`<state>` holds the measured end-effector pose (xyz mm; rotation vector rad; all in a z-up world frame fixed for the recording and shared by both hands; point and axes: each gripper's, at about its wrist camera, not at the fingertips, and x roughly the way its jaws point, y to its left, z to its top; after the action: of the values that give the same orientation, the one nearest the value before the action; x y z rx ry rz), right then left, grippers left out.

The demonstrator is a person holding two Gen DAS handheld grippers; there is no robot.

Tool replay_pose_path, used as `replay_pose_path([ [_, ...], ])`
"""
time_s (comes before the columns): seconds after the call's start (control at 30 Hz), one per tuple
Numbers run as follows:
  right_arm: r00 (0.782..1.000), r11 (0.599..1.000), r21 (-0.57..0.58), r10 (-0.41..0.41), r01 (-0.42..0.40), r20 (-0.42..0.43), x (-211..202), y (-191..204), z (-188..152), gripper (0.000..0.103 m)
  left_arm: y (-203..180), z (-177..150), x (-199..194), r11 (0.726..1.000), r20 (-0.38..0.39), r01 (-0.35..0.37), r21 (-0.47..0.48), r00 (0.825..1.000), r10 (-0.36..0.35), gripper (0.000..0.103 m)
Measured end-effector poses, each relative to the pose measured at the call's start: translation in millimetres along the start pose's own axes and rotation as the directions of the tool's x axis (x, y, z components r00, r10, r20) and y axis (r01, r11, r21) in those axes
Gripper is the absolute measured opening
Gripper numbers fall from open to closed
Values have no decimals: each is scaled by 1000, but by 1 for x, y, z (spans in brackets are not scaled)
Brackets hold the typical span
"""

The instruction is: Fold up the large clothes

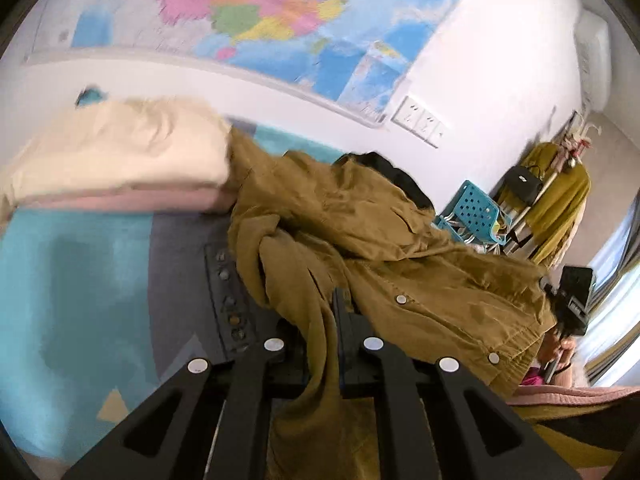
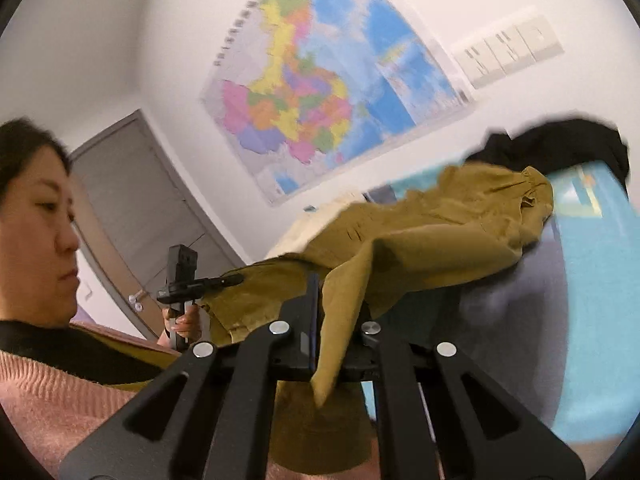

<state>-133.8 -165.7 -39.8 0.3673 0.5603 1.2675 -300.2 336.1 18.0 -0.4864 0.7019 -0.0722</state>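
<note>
A large olive-brown jacket (image 1: 400, 248) with silver snap buttons hangs stretched between both grippers above a turquoise and grey mat (image 1: 80, 280). My left gripper (image 1: 320, 320) is shut on a bunched edge of the jacket, and cloth drapes down between its fingers. In the right wrist view my right gripper (image 2: 338, 312) is shut on another edge of the jacket (image 2: 440, 220), with a flap hanging from the jaws. Each gripper also shows in the other's view, the right gripper (image 1: 550, 292) at the far end of the cloth and the left gripper (image 2: 236, 280) in a hand.
A folded cream cloth (image 1: 120, 148) lies on a pink one (image 1: 140, 200) at the left. A black garment (image 1: 384, 168) lies behind the jacket. A blue perforated basket (image 1: 476, 204) and a clothes rack (image 1: 560, 200) stand at the right. A person in a pink sweater (image 2: 48, 392) is close by.
</note>
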Motion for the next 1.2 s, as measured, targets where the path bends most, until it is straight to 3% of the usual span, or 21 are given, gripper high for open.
replay_pose_path([
  [0.13,1000,996,93,-4,6,-22,8,-22,-15,7,15,-7,29,998,-89,-28,-53,996,24,7],
  [0.37,999,994,105,-23,20,28,3,-24,-6,7,17,6,26,998,-74,-2,-59,997,-2,8],
  [0.67,997,996,88,-29,22,76,16,-30,32,7,10,42,28,1000,-74,-4,-19,997,2,9],
  [1.2,991,990,136,-59,42,123,50,-71,104,8,-4,120,57,995,-80,-65,78,994,71,10],
])
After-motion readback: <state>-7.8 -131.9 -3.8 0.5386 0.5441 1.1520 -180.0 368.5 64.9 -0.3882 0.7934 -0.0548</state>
